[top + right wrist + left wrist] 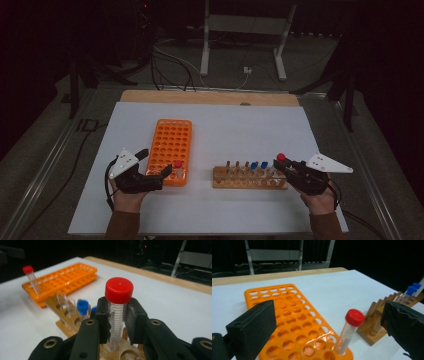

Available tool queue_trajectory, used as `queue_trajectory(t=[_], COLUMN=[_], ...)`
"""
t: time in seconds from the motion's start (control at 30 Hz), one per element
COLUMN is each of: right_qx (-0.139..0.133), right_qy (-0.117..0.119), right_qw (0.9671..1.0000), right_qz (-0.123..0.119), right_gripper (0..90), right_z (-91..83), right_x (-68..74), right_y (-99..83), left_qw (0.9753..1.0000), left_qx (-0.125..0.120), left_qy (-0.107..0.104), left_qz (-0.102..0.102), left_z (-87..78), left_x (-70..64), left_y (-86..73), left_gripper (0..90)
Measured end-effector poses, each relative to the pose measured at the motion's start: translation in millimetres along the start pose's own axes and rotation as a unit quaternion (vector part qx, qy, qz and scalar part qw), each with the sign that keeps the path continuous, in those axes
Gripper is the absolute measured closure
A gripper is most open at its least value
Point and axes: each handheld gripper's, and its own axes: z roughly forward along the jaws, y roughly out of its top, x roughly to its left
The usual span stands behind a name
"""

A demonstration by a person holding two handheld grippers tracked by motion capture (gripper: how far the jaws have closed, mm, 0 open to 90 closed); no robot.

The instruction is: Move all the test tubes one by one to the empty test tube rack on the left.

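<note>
Left gripper (156, 164) jaws spread wide at orange rack (169, 141), red-capped tube (178, 169) standing in its near corner. Wooden rack (249, 178) holds blue-capped tubes (259, 166). Right gripper (280, 165) clamps red-capped graduated tube (117, 312) over it.

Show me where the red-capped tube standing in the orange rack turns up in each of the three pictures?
High view: the red-capped tube stands at the orange rack's near right corner, beside the left gripper.
Left gripper view: low, right of centre, between the open jaws.
Right gripper view: far upper left, at the rack's end.
Shared landmark: the wooden rack with blue-capped tubes.
</note>
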Motion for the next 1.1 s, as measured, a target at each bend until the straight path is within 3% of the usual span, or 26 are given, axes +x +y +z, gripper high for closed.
queue_trajectory(t=[0.27, 0.5, 0.83, 1.1], right_qx=[-0.021, -0.036, -0.029, -0.019], right_qy=[-0.010, -0.006, 0.028, 0.056], right_qw=[0.9997, 0.9992, 0.9989, 0.9977], right_qz=[-0.006, -0.016, -0.023, -0.032], right_gripper=[74.7, 74.7, 74.7, 74.7], right_z=[-5.4, 4.1, 29.6, 50.2], right_x=[1.0, 9.0, 28.1, 48.5], right_y=[25.3, 45.3, 61.9, 73.1], left_qw=[0.9998, 0.9993, 0.9977, 0.9960], left_qx=[-0.008, -0.011, -0.008, -0.005], left_qy=[-0.014, -0.030, -0.061, -0.074], left_qz=[0.009, 0.021, 0.029, 0.049], left_z=[2.6, 11.3, 27.2, 42.7], left_x=[-12.5, -28.0, -46.4, -65.8], left_y=[12.3, 21.7, 31.7, 37.7], left_gripper=[2.3, 3.5, 6.9, 16.1])
